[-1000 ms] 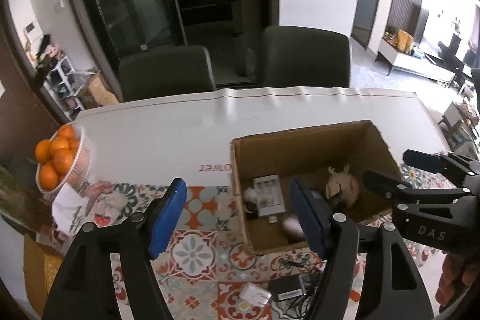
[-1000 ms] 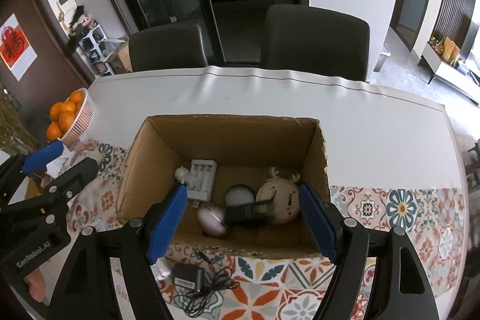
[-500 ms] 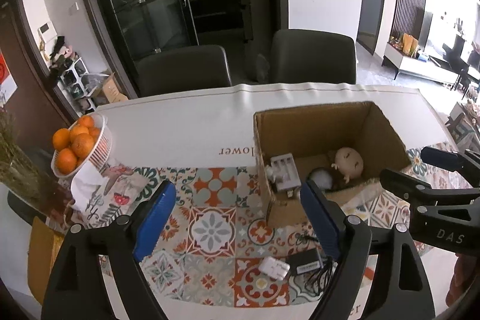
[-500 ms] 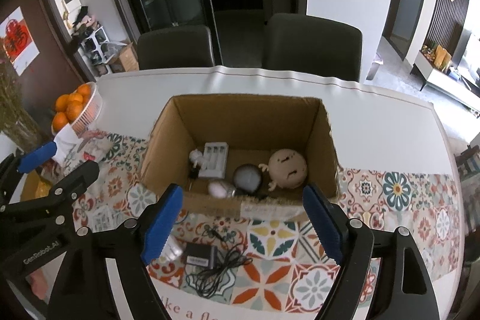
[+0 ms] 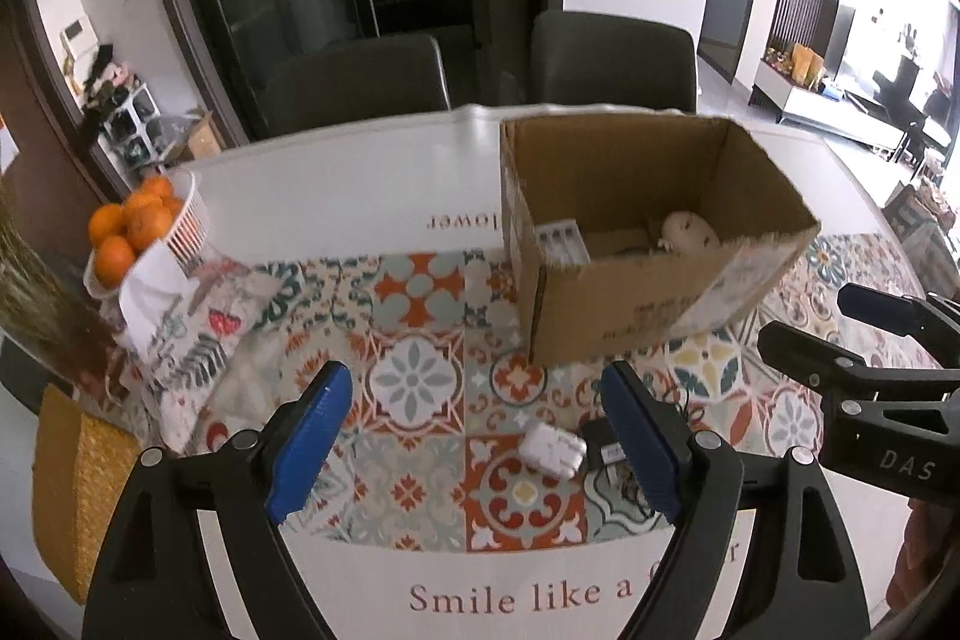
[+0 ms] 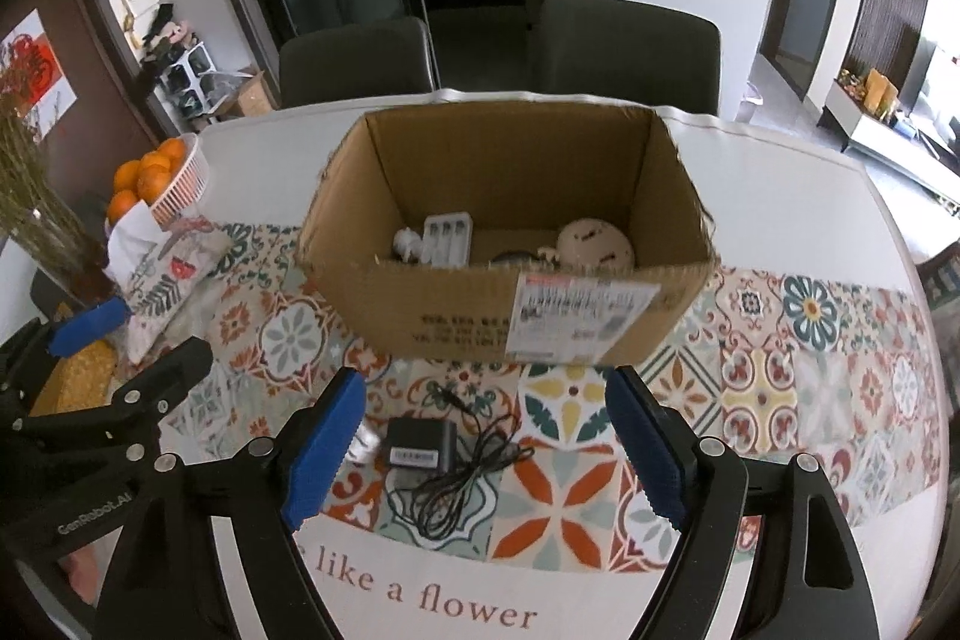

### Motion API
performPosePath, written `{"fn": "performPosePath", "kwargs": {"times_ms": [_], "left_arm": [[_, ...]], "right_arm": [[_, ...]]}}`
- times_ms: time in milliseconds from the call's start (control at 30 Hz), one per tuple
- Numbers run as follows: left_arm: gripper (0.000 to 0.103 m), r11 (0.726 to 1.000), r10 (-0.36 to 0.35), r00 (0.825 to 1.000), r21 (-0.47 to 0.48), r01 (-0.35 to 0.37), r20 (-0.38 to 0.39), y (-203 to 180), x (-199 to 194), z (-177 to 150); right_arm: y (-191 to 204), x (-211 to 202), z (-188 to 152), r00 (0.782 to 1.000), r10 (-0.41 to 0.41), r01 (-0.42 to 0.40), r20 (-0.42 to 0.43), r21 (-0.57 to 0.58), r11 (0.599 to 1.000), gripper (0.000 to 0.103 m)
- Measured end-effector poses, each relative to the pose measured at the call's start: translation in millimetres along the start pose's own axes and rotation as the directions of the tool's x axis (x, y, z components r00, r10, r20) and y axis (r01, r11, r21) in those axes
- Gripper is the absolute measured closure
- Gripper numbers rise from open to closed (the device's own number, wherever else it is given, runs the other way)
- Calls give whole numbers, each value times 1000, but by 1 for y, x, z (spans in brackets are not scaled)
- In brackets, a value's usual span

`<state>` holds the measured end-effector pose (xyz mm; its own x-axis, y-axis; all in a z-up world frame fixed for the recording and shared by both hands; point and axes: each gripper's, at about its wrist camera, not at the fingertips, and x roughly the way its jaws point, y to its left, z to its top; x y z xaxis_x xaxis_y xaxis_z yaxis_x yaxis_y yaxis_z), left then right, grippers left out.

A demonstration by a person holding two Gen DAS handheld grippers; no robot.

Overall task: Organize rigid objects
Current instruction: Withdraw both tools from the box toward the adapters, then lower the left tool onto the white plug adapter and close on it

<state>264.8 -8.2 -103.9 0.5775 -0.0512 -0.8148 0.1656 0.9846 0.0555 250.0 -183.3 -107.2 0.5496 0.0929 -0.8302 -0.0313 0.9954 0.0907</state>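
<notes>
Both blue-padded grippers, left (image 5: 474, 436) and right (image 6: 486, 448), are spread wide, holding nothing; their frames read "GenRobot.AI" and "DAS". One black power adapter (image 6: 418, 445) and one white plug block (image 5: 553, 449) lie on the desk (image 6: 780, 196) printed "Smile like a flower". Beyond, one brown cardboard box (image 6: 462, 316) holds one white battery charger (image 6: 446, 239) and one round beige figurine (image 6: 594, 244).

Brown cardboard box (image 6: 456, 322), black adapter (image 6: 419, 445), orange-teal tiled cloth (image 6: 780, 376), blue-padded tools.

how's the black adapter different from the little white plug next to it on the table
The black adapter is dark, boxy and trails a tangled cord; the white plug is pale, ribbed and shows no cord. The adapter looks larger. Both lie on the patterned table runner outside the cardboard box.
</notes>
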Motion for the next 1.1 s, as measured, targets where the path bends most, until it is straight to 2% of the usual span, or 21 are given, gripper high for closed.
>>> {"fn": "performPosePath", "kwargs": {"times_ms": [233, 500, 800, 900, 1100], "left_arm": [[18, 999, -39, 997, 1, 39, -62, 1, 24, -25], [18, 993, -85, 990, 72, 93, -110, -9, 49, -43], [19, 981, -151, 969, 91, 171, -195, -17, 84, -59], [22, 978, -168, 960, 87, 192, -224, -20, 95, -64], [25, 974, -184, 946, 81, 213, -267, -24, 113, -67]], "right_arm": [[6, 17, -28, 999, -10, 10, -46, -8, 1000, 21], [-1, 43, -57, 993, -12, 17, -118, 47, 999, 21], [-6, 63, -74, 987, -22, 35, -162, 81, 996, 21], [-8, 71, -76, 984, -26, 40, -176, 81, 996, 21], [-10, 82, -76, 980, -29, 46, -195, 84, 995, 21]]}}
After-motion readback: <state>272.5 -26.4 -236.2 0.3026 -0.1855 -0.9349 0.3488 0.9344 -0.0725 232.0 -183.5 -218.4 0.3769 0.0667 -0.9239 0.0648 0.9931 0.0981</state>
